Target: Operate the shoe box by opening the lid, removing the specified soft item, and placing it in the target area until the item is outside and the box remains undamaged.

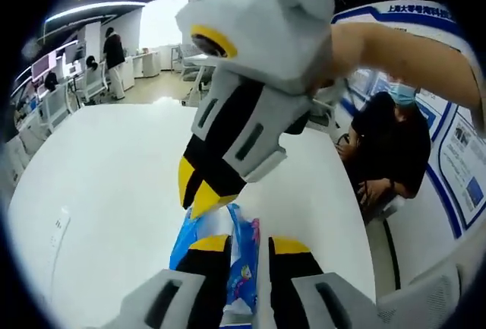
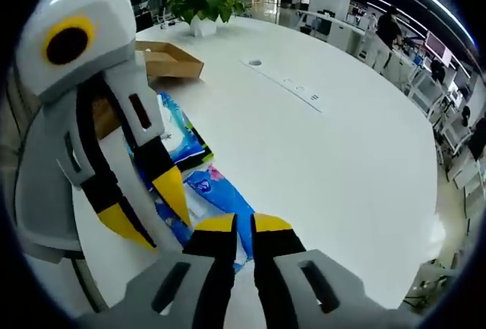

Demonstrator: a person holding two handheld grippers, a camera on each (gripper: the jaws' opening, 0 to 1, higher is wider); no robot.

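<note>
A blue soft pack (image 1: 241, 262) sits between the two jaws of my left gripper (image 1: 249, 244), which is shut on it just above the white table. My right gripper (image 1: 197, 192) comes down from above, its yellow tips pinched on the pack's upper edge. In the right gripper view, my right gripper (image 2: 243, 224) has the same blue pack (image 2: 220, 188) in its narrow gap, and my left gripper (image 2: 148, 207) reaches in from the left and holds it too. The brown cardboard box (image 2: 171, 59) lies open further back on the table.
A second blue and white pack (image 2: 178, 135) lies on the table (image 2: 342, 162) beside the held one. A potted plant (image 2: 201, 2) and a socket strip (image 2: 300, 90) are beyond. A seated person in black (image 1: 391, 147) is at the table's edge.
</note>
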